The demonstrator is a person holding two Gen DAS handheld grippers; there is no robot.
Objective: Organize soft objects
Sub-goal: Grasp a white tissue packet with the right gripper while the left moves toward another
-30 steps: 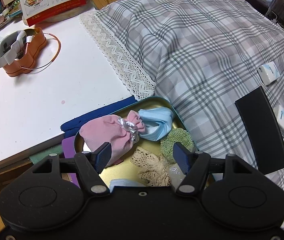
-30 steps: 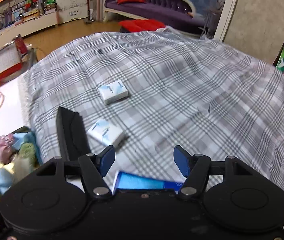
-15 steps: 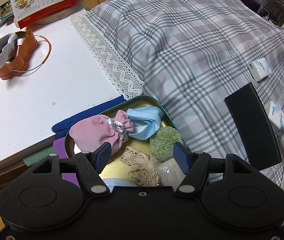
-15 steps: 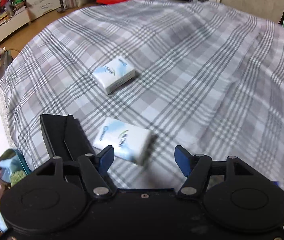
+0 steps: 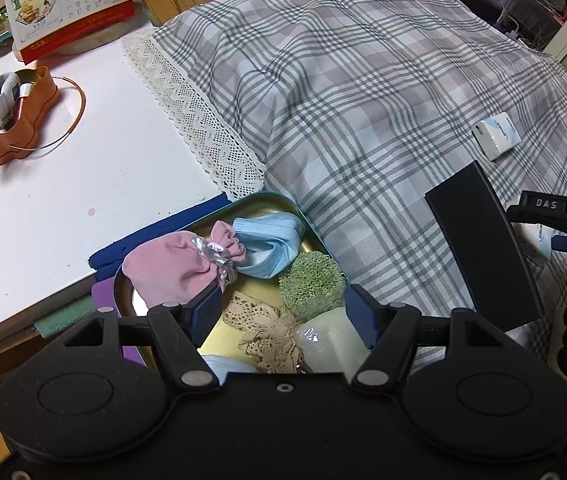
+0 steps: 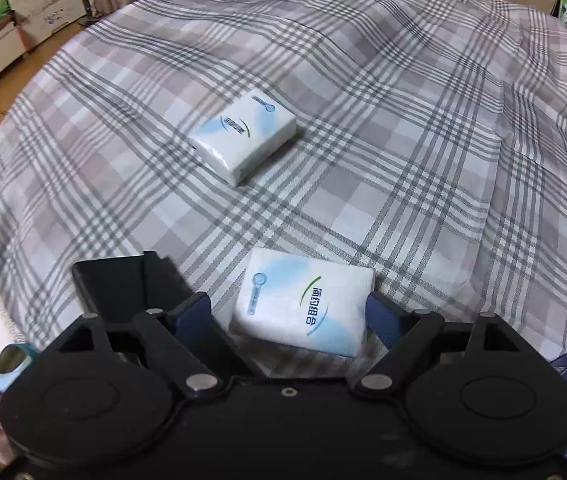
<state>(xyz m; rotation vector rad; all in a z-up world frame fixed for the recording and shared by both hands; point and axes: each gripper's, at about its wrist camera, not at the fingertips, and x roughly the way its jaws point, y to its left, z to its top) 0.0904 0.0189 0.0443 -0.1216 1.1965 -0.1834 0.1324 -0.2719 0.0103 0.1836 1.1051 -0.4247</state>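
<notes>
The right tool, jaws opening, straddles a tissue pack lying on the plaid bedspread, while the left tool hangs open, gripping nothing, over a tin of soft items.

Right gripper now lower over plaid cover, jaws opening around near tissue pack, formerly ahead of fingertips; pads not pressing it. Right gripper newly visible at right edge of left wrist view.
</notes>
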